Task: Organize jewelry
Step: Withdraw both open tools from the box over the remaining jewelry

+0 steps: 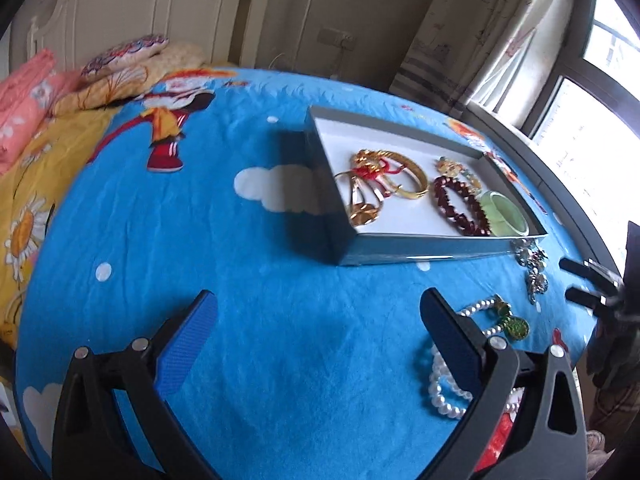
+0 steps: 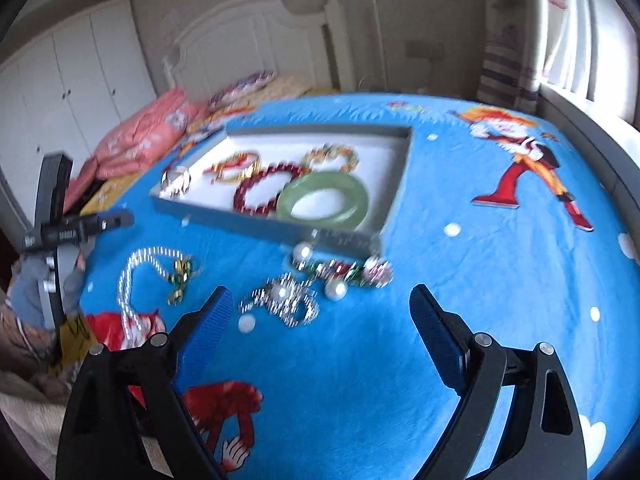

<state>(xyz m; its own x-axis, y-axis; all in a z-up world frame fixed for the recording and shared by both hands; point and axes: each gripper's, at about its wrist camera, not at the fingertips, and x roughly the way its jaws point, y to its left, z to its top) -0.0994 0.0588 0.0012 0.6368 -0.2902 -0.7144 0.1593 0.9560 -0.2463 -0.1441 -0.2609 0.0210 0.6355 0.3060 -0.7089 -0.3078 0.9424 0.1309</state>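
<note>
On the blue bed (image 1: pixel 280 360) sits a box (image 1: pixel 400 254) at 1 o'clock, holding bangles (image 1: pixel 510 214). Pearls (image 1: pixel 442 384) lie at 4 o'clock. Both the left gripper (image 1: pixel 316 308) and right gripper (image 2: pixel 320 300) have jaws wide apart, holding nothing.

Bare blue bedspread (image 1: pixel 280 340) lies open ahead toward eleven o'clock. The grey box (image 1: pixel 400 252) blocks one o'clock, the pearl necklace (image 1: pixel 444 384) three.

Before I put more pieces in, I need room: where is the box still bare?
The box is free along its far wall, behind the gold bangle. The near end is crowded: red bead bracelet and green bangle touch. The blue bedspread left of the box is also bare.
</note>
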